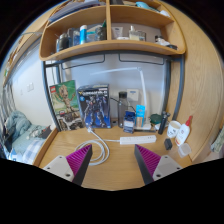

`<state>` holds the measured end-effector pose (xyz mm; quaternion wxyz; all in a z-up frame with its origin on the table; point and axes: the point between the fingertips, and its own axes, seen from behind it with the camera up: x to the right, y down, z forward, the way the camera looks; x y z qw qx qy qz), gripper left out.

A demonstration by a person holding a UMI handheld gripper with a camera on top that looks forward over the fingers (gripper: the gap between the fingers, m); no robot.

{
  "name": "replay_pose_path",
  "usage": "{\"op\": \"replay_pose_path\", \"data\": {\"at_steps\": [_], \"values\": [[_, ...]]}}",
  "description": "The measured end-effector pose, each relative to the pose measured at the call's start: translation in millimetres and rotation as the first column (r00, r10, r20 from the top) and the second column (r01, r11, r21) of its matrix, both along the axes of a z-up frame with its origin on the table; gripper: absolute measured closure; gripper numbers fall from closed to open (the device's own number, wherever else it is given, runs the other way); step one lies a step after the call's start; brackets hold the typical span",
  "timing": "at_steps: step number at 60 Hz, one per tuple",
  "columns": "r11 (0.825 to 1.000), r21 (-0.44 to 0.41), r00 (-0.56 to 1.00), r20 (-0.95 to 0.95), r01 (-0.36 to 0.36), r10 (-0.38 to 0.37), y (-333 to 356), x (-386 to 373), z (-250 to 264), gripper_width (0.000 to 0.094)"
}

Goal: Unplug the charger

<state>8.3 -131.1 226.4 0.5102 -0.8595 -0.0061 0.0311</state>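
Observation:
A white power strip [138,139] lies on the wooden desk [112,165], beyond my fingers and a little to the right. A coiled white cable [92,152] lies on the desk just ahead of my left finger; its end runs toward the strip. I cannot make out the charger plug itself. My gripper [112,163] is open and empty above the desk's front part, with the magenta pads [71,159] wide apart.
Two boxes with printed covers [80,105] stand against the desk's back wall. Small bottles and jars [135,117] stand behind the strip. A wooden shelf [110,45] with several items hangs above. A red-and-white object [176,132] lies at the right. A bed [20,135] is at the left.

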Motion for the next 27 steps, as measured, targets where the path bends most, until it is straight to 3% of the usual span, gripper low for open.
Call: {"op": "replay_pose_path", "data": {"at_steps": [27], "values": [[1.0,-0.012,1.0,0.016,0.013,-0.013,-14.9,0.8,-6.4,0.0088]]}}
